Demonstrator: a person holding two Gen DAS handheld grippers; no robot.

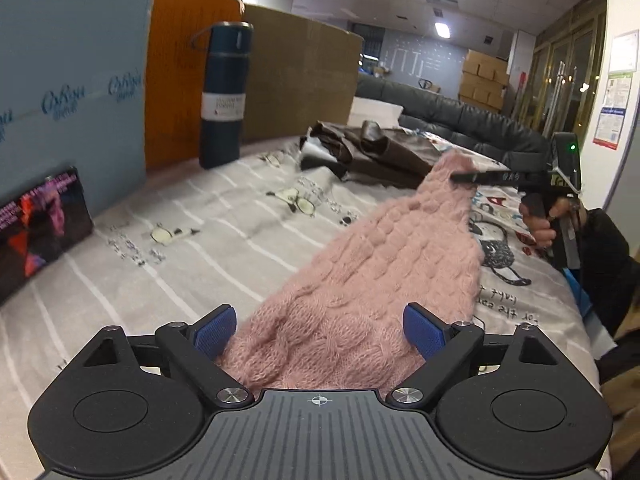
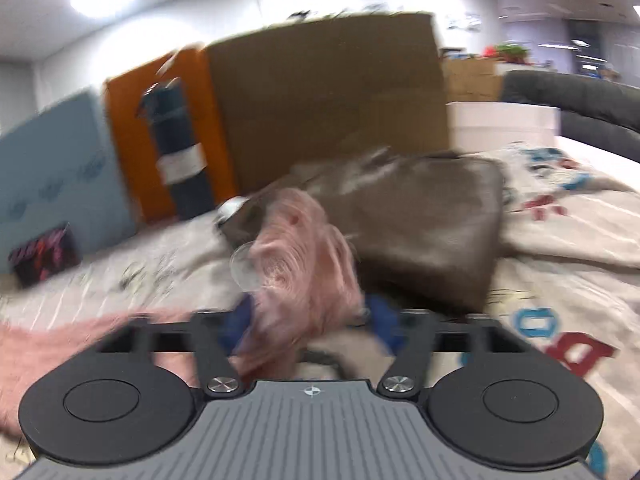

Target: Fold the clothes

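Observation:
A pink cable-knit sweater (image 1: 384, 256) stretches across the bed between my two grippers. My left gripper (image 1: 318, 334) is open, its blue pads (image 1: 214, 332) on either side of the near end of the knit. My right gripper (image 1: 460, 176) is seen in the left wrist view at the far end, shut on the sweater and holding it up. In the blurred right wrist view the right gripper (image 2: 308, 320) has pink knit (image 2: 304, 248) bunched between its blue pads. A folded brown leather garment (image 1: 376, 152) lies behind on the bed, also in the right wrist view (image 2: 420, 228).
The bed has a grey striped sheet (image 1: 200, 248) with glasses prints and a cartoon-print cover (image 1: 504, 248). A dark blue flask (image 1: 224, 96) stands at the back by blue, orange and brown boards (image 1: 296, 76). A dark box (image 1: 40, 228) sits left. A grey headboard (image 1: 460, 116) runs right.

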